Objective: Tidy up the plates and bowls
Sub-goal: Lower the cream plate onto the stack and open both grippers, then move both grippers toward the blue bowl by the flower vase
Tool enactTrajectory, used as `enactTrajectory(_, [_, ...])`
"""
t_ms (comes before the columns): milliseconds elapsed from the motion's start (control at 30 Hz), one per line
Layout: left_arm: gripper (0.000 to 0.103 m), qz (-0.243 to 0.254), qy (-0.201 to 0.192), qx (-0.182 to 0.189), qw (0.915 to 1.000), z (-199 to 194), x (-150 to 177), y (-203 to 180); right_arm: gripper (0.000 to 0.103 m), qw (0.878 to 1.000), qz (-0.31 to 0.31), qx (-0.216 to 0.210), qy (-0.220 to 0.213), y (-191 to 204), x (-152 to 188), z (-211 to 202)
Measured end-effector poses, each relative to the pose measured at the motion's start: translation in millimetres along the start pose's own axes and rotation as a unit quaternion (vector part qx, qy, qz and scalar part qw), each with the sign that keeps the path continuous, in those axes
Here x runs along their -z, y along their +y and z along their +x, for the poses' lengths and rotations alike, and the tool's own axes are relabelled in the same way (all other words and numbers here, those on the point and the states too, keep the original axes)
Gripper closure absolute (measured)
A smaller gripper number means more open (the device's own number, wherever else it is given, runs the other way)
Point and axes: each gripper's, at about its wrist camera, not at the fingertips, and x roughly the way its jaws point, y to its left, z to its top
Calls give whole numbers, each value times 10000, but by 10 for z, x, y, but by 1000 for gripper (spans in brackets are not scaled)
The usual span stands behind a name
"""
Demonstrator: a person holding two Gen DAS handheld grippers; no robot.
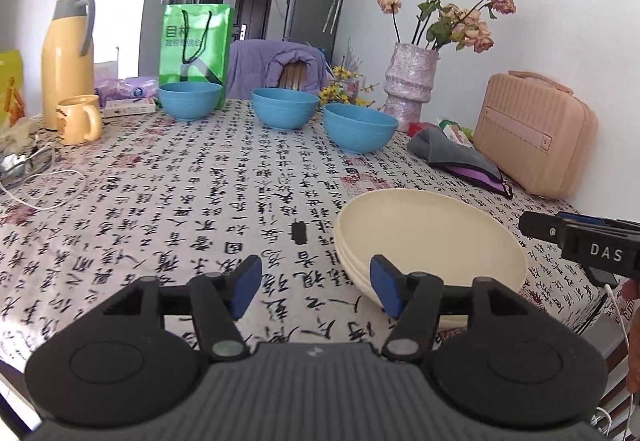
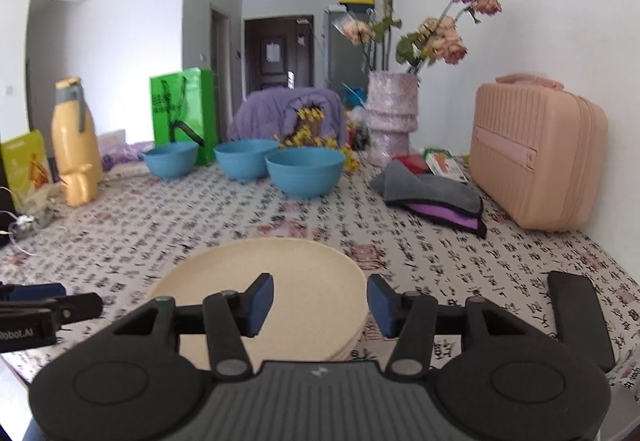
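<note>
Black remote (image 2: 580, 325), right view only.

Desk (image 1: 240, 201) covered by white cloth printed with black calligraphy. Stack of cream plates (image 1: 432, 241) set at near edge. Three blue bowls (image 1: 280, 113) lined up across far side, apart from one another. Yellow jug (image 1: 66, 57) and yellow mug (image 1: 78, 119) placed at far left, white cable (image 1: 48, 193) laid near them. Green bag (image 1: 196, 41) stood behind leftmost bowl. Vase of dried roses (image 1: 410, 81), pink case (image 1: 532, 133) and folded grey-and-purple cloth (image 1: 460, 161) kept along right side. Small black remote (image 2: 580, 321) seen at near right.
</note>
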Motion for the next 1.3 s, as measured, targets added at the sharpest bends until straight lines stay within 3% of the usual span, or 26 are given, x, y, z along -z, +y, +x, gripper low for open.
enactTrajectory(67, [31,0,-64,-77,10000,-106,57,29,47,9997,20,-208,-96,47,67,-94])
enactTrajectory(233, [21,64,-260,-247,9993,-401,253,82,45,9980,-70,-613,-159,196,332,-281])
enactTrajectory(300, [15,118,-373,-315,9987,-509,339,90,38,9969,-91,-756,-193,260,455,-377])
enactTrajectory(367, [3,157,-522,-427,9976,-619,426,90,27,9953,-134,-921,-256,312,568,-478])
enactTrajectory(467, [0,234,-674,-538,9960,-756,505,65,21,9927,-276,-1110,-393,405,706,-656])
enactTrajectory(700, [0,366,-870,-536,9941,-908,576,21,17,9895,-444,-1199,-674,498,823,-897])
enactTrajectory(1300, [0,216,-692,-697,9949,-597,363,186,16,9924,-197,-1024,-660,397,679,-554])
